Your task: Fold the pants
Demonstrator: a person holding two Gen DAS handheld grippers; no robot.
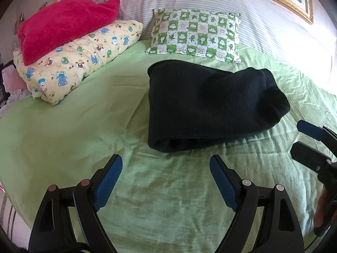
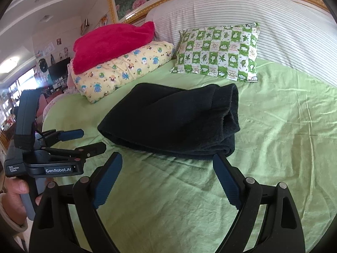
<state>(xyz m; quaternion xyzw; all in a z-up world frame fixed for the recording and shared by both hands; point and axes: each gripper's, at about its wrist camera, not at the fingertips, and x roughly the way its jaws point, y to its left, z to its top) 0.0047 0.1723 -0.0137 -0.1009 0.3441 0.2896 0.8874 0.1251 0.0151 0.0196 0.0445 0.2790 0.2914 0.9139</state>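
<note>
Folded black pants (image 1: 210, 105) mid-bed on green sheet (image 1: 73, 126). Left gripper (image 1: 166, 166), right gripper (image 2: 167, 164) both spread, empty. Left gripper body reads "GenRobot.AI".

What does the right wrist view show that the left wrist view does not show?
Only the right wrist view shows the room with its shelves and the hand holding the left gripper.

Only the left wrist view shows the white striped fabric at the near left edge of the bed.

Both show the folded dark pants on the green sheet, the red towel lying on the yellow pillow, the green checked pillow, and both grippers open and empty.
</note>
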